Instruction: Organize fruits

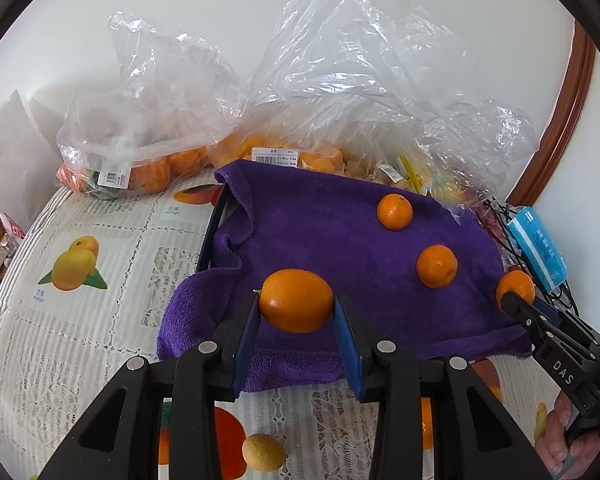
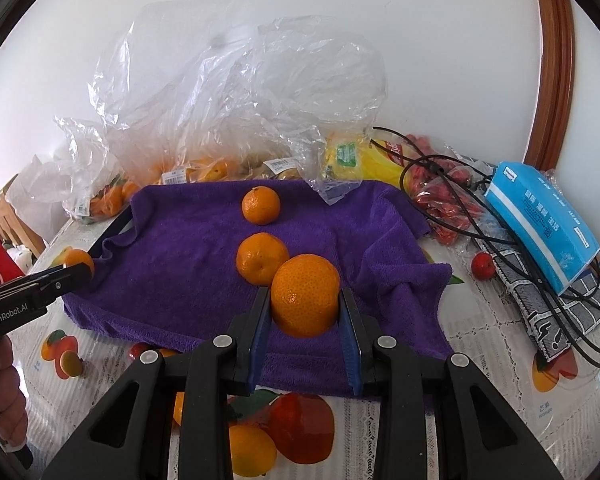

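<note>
Oranges clamped in each tool above purple towel, bags behind.

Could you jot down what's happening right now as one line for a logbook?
left gripper: shut on orange | right gripper: shut on mandarin | purple towel: two loose mandarins | stage: both fruits held above towel

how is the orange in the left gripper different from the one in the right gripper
The orange in the left gripper is smooth and oval, lying sideways; the orange in the right gripper is pebbly and rounder, standing taller between its fingers. Both are clamped between blue pads above the purple towel.
</note>
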The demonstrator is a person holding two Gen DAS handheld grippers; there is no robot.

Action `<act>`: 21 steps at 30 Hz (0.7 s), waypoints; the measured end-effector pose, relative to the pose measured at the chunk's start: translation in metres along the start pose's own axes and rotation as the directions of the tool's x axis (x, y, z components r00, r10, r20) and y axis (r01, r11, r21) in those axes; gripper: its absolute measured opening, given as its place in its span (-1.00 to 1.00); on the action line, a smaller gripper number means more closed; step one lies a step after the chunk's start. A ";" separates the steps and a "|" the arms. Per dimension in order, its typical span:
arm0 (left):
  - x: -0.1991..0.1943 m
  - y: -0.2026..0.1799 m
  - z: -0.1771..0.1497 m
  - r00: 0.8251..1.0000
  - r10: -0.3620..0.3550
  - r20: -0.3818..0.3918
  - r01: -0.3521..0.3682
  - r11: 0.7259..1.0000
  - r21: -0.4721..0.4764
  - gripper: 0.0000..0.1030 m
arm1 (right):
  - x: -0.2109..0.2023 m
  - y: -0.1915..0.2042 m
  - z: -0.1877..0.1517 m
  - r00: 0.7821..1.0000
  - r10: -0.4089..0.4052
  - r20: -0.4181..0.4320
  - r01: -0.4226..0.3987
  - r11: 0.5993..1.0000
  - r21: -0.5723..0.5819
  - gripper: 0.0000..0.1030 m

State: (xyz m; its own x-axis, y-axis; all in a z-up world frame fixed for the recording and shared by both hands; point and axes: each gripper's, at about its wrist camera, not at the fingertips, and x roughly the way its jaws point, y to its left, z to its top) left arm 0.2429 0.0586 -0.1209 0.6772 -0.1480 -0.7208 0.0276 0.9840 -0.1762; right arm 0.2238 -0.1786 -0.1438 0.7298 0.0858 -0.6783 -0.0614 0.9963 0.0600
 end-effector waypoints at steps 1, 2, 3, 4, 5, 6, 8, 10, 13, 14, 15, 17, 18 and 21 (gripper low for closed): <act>0.000 0.000 0.000 1.000 -0.001 -0.002 0.001 1.000 -0.001 -0.31 | 0.000 0.000 0.000 1.000 0.000 -0.001 0.000 1.000 0.000 -0.37; 0.001 0.000 0.000 1.000 -0.001 -0.003 0.001 1.000 0.000 -0.31 | 0.001 0.000 0.000 1.000 0.000 -0.003 0.000 1.000 0.001 -0.37; 0.000 0.000 0.000 1.000 -0.001 -0.004 0.001 1.000 0.000 -0.31 | 0.001 0.000 -0.001 1.000 -0.001 -0.005 0.001 1.000 0.001 -0.37; 0.000 0.000 0.000 1.000 -0.002 -0.003 0.002 1.000 0.001 -0.31 | 0.002 0.001 -0.001 1.000 -0.002 -0.007 0.002 1.000 0.001 -0.37; 0.000 0.000 0.000 1.000 -0.003 -0.002 0.003 1.000 0.002 -0.31 | 0.002 0.000 -0.001 1.000 -0.003 -0.010 0.003 1.000 0.001 -0.37; 0.000 -0.001 0.000 1.000 -0.003 -0.002 0.003 1.000 0.003 -0.31 | 0.003 0.000 -0.001 1.000 -0.003 -0.011 0.003 1.000 0.001 -0.37; 0.000 -0.001 0.000 1.000 -0.003 -0.002 0.003 1.000 0.005 -0.31 | 0.004 0.000 -0.001 1.000 -0.005 -0.016 0.005 1.000 0.001 -0.37; 0.000 -0.002 -0.001 1.000 -0.005 -0.004 0.005 1.000 0.004 -0.31 | 0.006 0.000 -0.001 1.000 -0.007 -0.019 0.007 1.000 0.000 -0.36; 0.001 -0.001 -0.001 1.000 -0.005 -0.006 0.005 1.000 0.003 -0.31 | 0.008 0.001 -0.002 1.000 -0.008 -0.028 0.008 1.000 -0.004 -0.36; 0.001 -0.001 -0.001 1.000 -0.006 -0.006 0.006 1.000 0.003 -0.31 | 0.008 0.002 -0.002 1.000 -0.008 -0.030 0.008 1.000 -0.007 -0.36; 0.001 -0.001 -0.001 1.000 -0.007 -0.007 0.007 1.000 0.003 -0.31 | 0.009 0.002 -0.002 0.999 -0.009 -0.031 0.008 1.000 -0.010 -0.36; 0.001 -0.001 -0.001 1.000 -0.006 -0.007 0.006 1.000 0.003 -0.31 | 0.010 0.003 -0.002 0.999 -0.010 -0.034 0.010 1.000 -0.015 -0.36; 0.001 -0.001 -0.001 1.000 -0.005 -0.008 0.005 1.000 0.003 -0.31 | 0.010 0.003 -0.002 0.999 -0.009 -0.036 0.009 1.000 -0.016 -0.36; 0.002 -0.001 -0.002 1.000 -0.003 -0.010 0.003 1.000 0.002 -0.31 | 0.012 0.004 -0.003 0.999 -0.011 -0.046 0.010 1.000 -0.021 -0.36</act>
State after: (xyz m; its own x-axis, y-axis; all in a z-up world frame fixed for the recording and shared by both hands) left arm 0.2427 0.0571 -0.1229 0.6699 -0.1520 -0.7267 0.0314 0.9837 -0.1768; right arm 0.2301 -0.1735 -0.1544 0.6981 0.0753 -0.7120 -0.0689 0.9969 0.0379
